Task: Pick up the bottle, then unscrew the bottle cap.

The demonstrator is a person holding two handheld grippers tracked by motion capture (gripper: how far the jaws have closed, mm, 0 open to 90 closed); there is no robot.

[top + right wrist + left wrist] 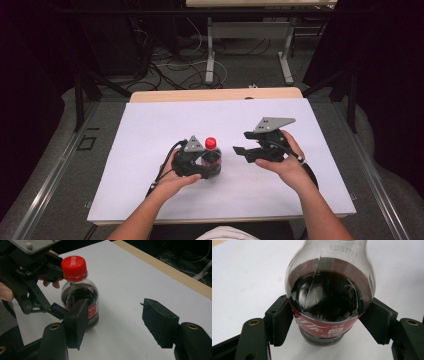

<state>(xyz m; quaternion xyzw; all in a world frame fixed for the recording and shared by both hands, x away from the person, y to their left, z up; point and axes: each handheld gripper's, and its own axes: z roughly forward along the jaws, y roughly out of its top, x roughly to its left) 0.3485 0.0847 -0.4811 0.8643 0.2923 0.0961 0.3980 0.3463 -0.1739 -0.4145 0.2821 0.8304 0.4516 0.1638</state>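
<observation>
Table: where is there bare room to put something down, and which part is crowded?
The white table top is bare behind the bottle up to the wooden far edge, and along the near edge between the forearms. It is crowded in the middle: the left gripper clamps the bottle, with the open right gripper beside it.

Red-capped bottle (pixel 212 156) of dark cola, red label with seemingly white lettering.

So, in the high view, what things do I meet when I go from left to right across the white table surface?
Left gripper with its fingers closed on the bottle, then the cola bottle with a red cap, then a bare stretch of the white table, then the right gripper, open and holding nothing.
</observation>
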